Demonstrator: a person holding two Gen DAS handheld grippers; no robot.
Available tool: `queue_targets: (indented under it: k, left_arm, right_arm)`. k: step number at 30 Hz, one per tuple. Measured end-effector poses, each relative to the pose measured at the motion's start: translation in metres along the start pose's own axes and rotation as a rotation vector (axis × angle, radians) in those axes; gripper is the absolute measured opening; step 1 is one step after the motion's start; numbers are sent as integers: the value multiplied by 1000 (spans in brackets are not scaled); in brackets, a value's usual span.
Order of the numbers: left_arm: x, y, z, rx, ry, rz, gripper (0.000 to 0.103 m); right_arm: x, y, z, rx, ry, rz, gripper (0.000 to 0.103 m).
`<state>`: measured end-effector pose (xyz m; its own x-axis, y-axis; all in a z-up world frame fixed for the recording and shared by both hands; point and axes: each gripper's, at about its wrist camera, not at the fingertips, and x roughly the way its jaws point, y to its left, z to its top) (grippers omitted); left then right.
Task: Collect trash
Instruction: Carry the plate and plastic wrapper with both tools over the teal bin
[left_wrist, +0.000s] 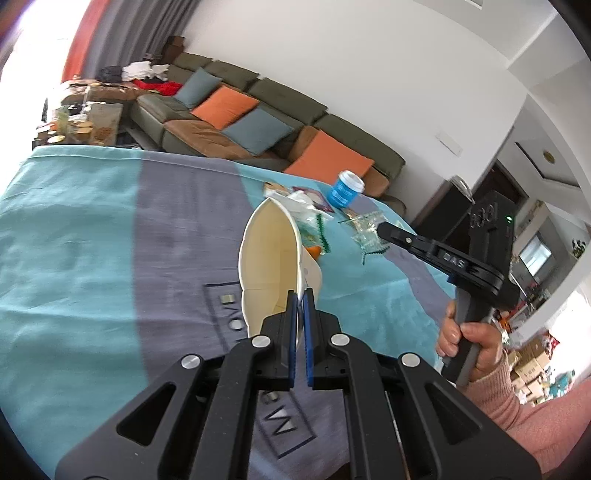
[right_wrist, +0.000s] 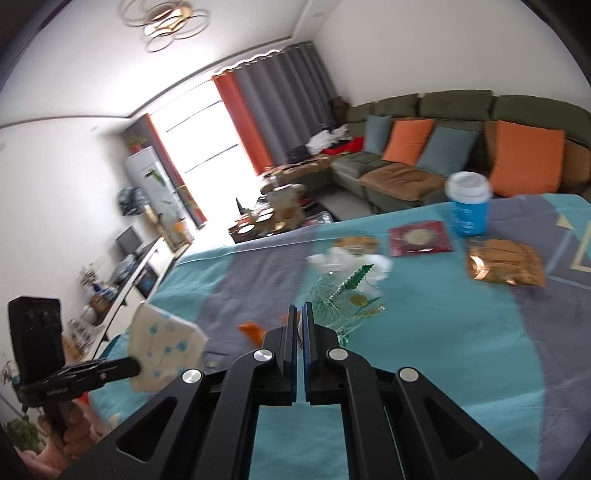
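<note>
A: What does the left gripper hold?

B: Its two blue pads are pressed together on the wall of a crushed white paper cup. The cup is lifted above the cloth, with its mouth pointing away from the camera, toward 12 o'clock.

A: And the right gripper?

B: Its jaws are closed on the edge of a clear plastic wrapper with green print. The wrapper spreads from the tips toward 1 o'clock. In the left wrist view the same gripper comes in from 3 o'clock, and a hand in a pink sleeve holds its grey handle.

A: Where is the other trash?

B: On the table cloth, which is turquoise and grey. From the right wrist view a white crumpled tissue lies just behind the wrapper, at 12 o'clock. A dark red packet is farther, and a golden snack bag lies at 2 o'clock. A blue cup with white lid stands upright near the far edge, just behind the golden bag. A small orange scrap lies at 10 o'clock of the tips.

A: And behind the table?

B: A green sofa with orange and blue cushions.
</note>
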<state>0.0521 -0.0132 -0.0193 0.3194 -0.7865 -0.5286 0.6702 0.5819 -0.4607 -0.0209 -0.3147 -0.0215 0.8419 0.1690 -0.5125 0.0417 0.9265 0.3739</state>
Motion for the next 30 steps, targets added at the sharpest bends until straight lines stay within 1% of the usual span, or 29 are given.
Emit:
queue_targets:
  k: [7,14,23,30]
  left_arm:
    - [-41,28,-8,-50,-46,70,4]
    - [-85,56,-20,-97,-96,152,4]
    - [-146,89,-42,-161,-156,269,4]
    - [-187,112,-56,-215,-201,359,4]
  right_arm:
    - [19,48,-6,-60,40,123,2]
    - [46,93,-12,-111,100,247,2]
    - [73,149,-18,-183,159,368,2]
    - [94,191,-19,-242,200,446,2]
